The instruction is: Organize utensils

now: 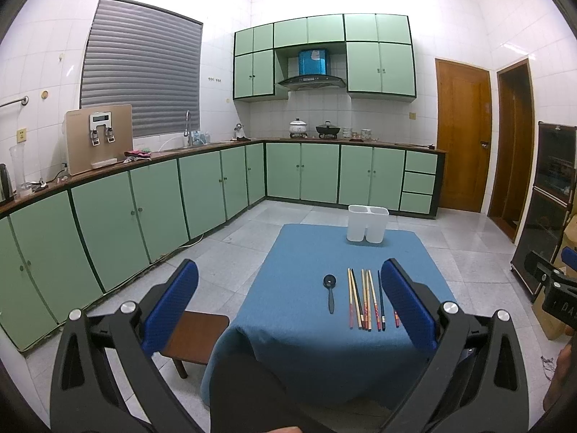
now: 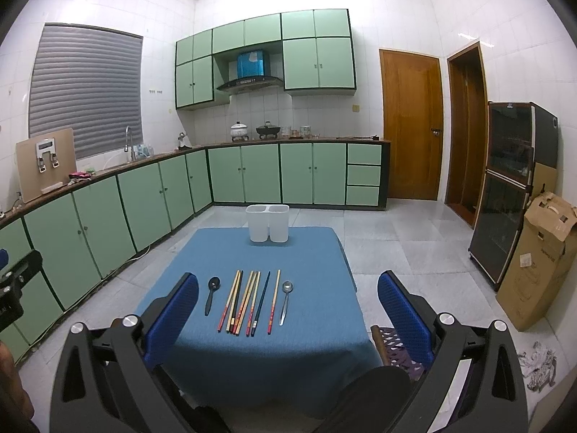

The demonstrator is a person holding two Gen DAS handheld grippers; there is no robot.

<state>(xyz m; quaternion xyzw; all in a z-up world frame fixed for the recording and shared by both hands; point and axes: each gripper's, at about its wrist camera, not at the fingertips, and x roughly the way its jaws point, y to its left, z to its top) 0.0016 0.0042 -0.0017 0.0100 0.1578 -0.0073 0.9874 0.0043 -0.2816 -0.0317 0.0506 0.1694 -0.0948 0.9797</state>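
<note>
A blue-clothed table [image 1: 306, 252] [image 2: 310, 252] holds a row of several chopsticks [image 1: 366, 299] [image 2: 249, 301], lying side by side. A black spoon [image 1: 330, 292] [image 2: 211, 295] lies to their left and a metal spoon [image 2: 285, 299] to their right. A white two-compartment holder [image 1: 368, 223] [image 2: 267, 223] stands at the table's far edge. My left gripper [image 1: 288, 303] hovers open, near the table's front. In the right wrist view, my right gripper [image 2: 288, 306] is open too, with nothing between its fingers. The left view's right finger [image 1: 407, 303] hides the metal spoon.
A small brown stool [image 1: 194, 337] sits at the table's left, a patterned seat [image 2: 396, 346] at its right. Green cabinets [image 1: 144, 209] run along the left and back walls. A dark glass cabinet [image 2: 508, 187] and cardboard box [image 2: 537, 263] stand on the right.
</note>
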